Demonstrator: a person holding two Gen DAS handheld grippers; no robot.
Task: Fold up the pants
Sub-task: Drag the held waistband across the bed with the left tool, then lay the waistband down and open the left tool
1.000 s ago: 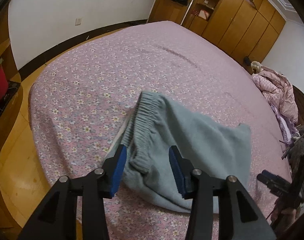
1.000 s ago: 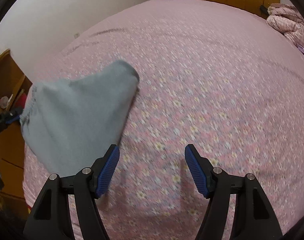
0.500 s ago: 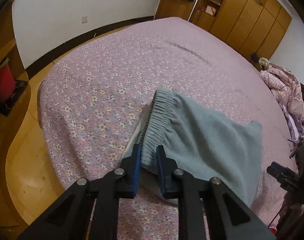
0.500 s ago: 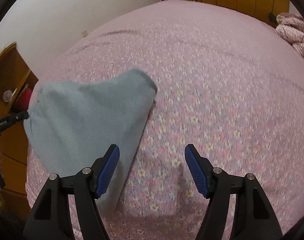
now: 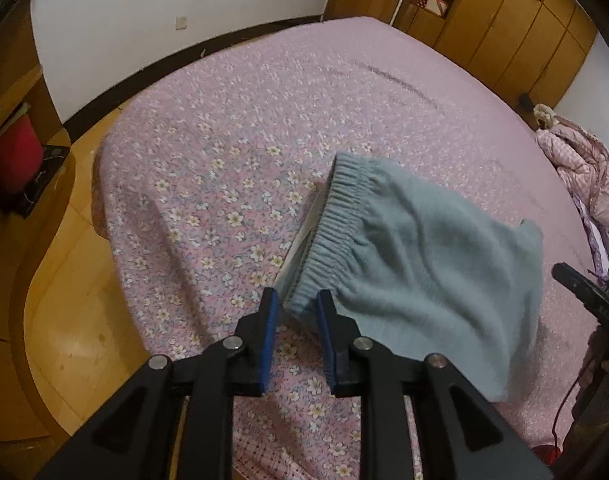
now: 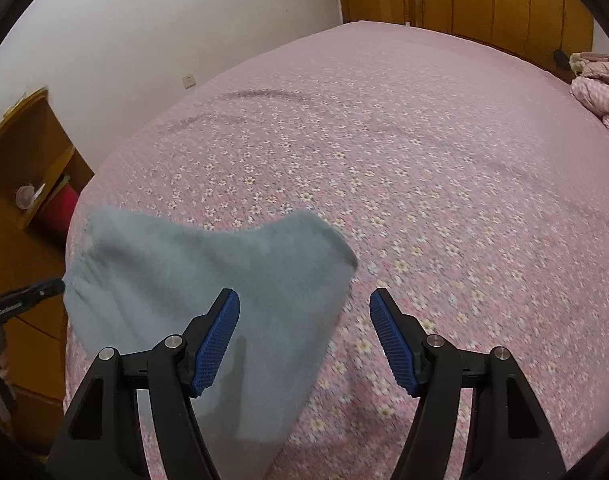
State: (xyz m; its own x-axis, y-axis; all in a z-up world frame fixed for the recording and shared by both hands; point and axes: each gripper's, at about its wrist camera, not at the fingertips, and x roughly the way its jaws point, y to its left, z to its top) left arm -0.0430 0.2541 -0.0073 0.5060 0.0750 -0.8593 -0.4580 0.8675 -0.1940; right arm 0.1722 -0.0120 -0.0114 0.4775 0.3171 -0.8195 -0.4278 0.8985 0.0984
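Home bedroom: bed (image 5: pixel 264 120), wooden wardrobes (image 5: pixel 504 20)

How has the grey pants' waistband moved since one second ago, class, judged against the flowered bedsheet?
Yes. The left gripper has shut on the waistband and lifted it off the bedsheet.

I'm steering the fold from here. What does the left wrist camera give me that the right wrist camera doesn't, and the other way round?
Only the left wrist view shows the ribbed elastic waistband and the left gripper shut on its near corner, plus the wooden floor beside the bed.

Only the right wrist view shows the right gripper, jaws wide open and empty, with its left pad over the grey pants and its right pad over bare sheet.

Both show the pants raised off the pink floral bedsheet, the wooden wardrobe behind, and the pink quilted jacket at the right.
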